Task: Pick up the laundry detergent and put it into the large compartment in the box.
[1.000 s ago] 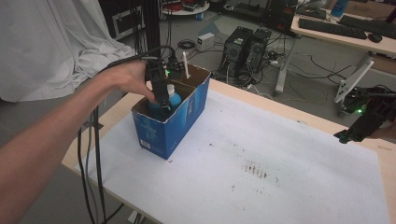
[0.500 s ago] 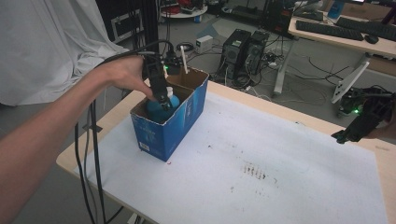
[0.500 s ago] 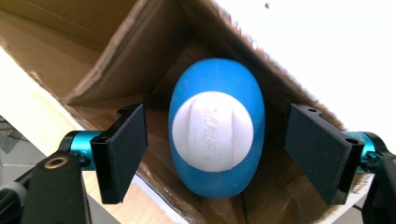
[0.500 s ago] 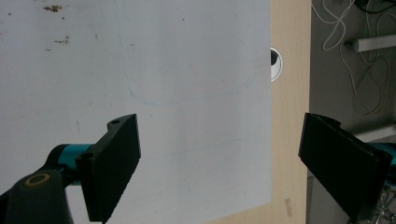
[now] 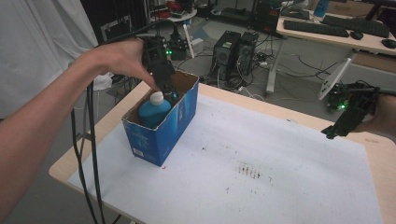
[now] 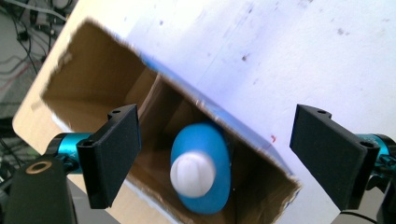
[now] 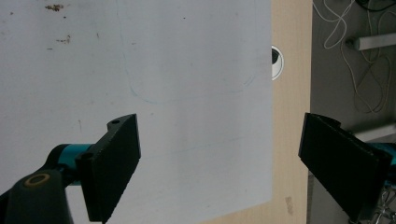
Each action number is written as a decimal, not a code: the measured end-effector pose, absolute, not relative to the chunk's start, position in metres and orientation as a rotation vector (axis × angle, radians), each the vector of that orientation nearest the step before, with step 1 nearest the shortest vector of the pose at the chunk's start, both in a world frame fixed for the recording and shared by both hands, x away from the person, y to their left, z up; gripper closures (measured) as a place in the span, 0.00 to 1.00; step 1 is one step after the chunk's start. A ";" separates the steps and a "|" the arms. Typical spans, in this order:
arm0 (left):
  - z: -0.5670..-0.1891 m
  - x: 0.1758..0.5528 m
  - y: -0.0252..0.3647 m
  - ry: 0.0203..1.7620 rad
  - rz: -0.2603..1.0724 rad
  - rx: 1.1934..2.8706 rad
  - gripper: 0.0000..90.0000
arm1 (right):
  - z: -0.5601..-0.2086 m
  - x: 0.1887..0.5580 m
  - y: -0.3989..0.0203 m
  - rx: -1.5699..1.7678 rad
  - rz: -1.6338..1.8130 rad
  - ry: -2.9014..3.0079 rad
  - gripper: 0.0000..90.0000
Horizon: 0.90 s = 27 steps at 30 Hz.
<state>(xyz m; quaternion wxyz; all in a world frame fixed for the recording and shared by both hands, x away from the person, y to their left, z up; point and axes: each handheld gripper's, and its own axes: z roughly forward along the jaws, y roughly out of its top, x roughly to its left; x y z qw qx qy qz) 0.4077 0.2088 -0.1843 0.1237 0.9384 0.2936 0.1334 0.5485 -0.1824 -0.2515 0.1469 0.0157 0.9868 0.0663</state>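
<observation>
- Risen a little since a second ago: left tool point(image 5: 164, 88), earlier down among the box contents, now higher over the open top of the box point(image 5: 159, 135).
- Spread wide in the left gripper view, left tool point(image 6: 215, 154) with nothing between the jaws, straddling the bottle point(image 6: 201, 175) from above.
- Upright inside the box, at the near end: blue bottle point(image 5: 154, 111) with white cap point(image 5: 157, 97) pointing up, body walled in by cardboard on all sides.
- Probably let go just now, judging by the empty jaws right over the cap; placed upright so as to fit the narrow box and stay put against its walls.
- Box set toward the left rear of the bench point(image 5: 280, 182), on the white sheet, long side angled to the bench edge.
- Held well apart at the far right edge: right tool point(image 5: 348, 119), low over the bench, out of the way of the work.
- Wide open too, right tool point(image 7: 219, 172), gripping nothing, over bare sheet and wooden rim.
- Next call, likely: straight lift of the left tool clear of the box walls, so as not to snag the cardboard.
</observation>
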 end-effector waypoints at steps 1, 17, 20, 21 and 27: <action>-0.182 0.408 0.205 0.848 0.387 2.734 0.18 | -0.251 0.549 -0.182 0.041 0.192 2.841 0.13; -0.180 0.427 0.128 0.638 0.333 2.783 0.18 | -0.246 0.545 -0.186 0.058 0.202 2.830 0.13; -0.184 0.431 0.116 0.605 0.323 2.796 0.18 | -0.245 0.545 -0.187 0.058 0.203 2.829 0.13; -0.185 0.432 0.112 0.597 0.317 2.800 0.18 | -0.245 0.544 -0.187 0.063 0.203 2.826 0.13; -0.199 0.438 0.088 0.542 0.307 2.849 0.18 | -0.244 0.543 -0.188 0.072 0.199 2.820 0.13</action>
